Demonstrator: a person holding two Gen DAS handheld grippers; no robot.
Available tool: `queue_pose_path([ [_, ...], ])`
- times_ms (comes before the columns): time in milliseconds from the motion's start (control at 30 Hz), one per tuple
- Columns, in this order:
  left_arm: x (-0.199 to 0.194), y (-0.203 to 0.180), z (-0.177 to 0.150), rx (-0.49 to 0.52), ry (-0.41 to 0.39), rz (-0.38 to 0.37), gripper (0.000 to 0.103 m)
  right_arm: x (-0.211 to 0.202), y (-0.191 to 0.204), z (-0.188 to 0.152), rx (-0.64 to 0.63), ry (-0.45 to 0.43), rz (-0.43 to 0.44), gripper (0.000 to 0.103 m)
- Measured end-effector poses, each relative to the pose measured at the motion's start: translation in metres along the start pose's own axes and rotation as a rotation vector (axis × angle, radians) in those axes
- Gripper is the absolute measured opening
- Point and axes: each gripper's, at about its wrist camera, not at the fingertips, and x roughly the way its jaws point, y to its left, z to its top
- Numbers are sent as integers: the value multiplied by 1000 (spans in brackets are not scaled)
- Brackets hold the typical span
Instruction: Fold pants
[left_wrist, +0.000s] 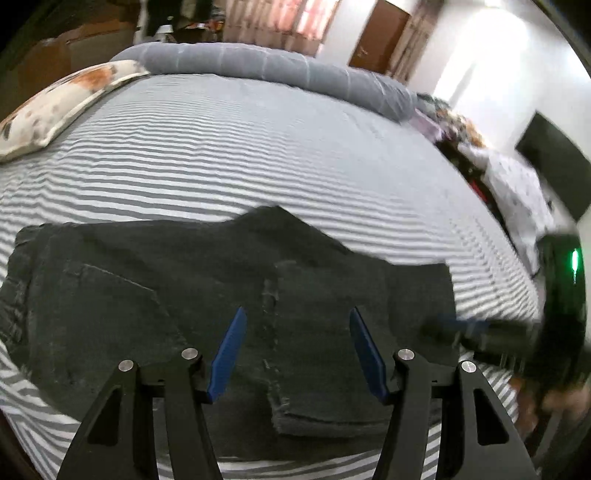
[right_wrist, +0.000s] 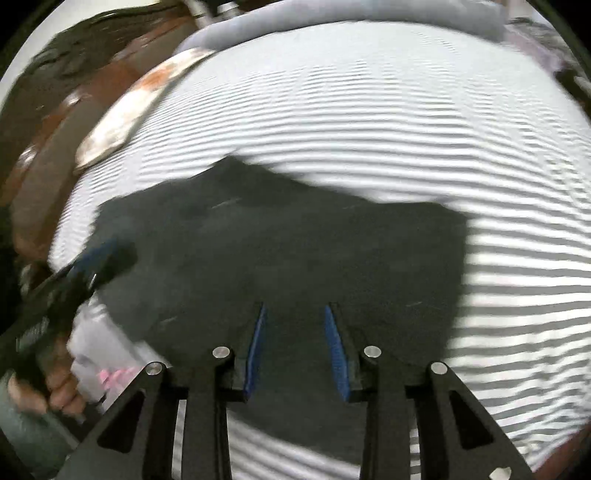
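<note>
Pants of dark charcoal denim (left_wrist: 236, 291) lie folded into a compact flat shape on a bed with a grey-and-white striped sheet (left_wrist: 229, 147), seen first from the left wrist. A back pocket and the waistband sit at the left of the bundle, a stitched leg seam and hem run down its middle. The left tongs (left_wrist: 297, 321) are spread above the cloth, blue pads apart, nothing between them and no pad touching the denim. At the right edge the right tongs (left_wrist: 448, 325) show as a dark blur over the corner of the pants, a green light on the device behind them. Only this view gives the room: a rolled grey blanket (left_wrist: 288, 70) along the far side of the bed, a white pillow with orange blotches (left_wrist: 62, 103) at the left, a brown door (left_wrist: 380, 37).

From the right wrist everything is smeared by motion. The pants (right_wrist: 295, 243) fill the centre as a plain dark patch, seams lost. The right tongs (right_wrist: 295, 317) stand partly spread over the denim, gripping nothing. Here alone a hand (right_wrist: 51, 376) appears at the lower left, holding the left tongs (right_wrist: 107, 258) over the pants' left edge.
</note>
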Motion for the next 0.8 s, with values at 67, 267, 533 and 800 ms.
queue_pose_path([
  [67, 10, -10, -6, 42, 23, 15, 60, -1, -17, 11, 33, -19, -40, 31],
  [267, 37, -21, -27, 137, 106, 74, 60, 30, -47, 36, 92, 10, -108, 29],
  [533, 62, -9, -41, 135, 187, 143, 60, 50, -49, 36, 82, 37, -129, 30],
  [800, 64, -20, -50, 195, 171, 167, 64, 31, -36, -23, 47, 114, -84, 30],
])
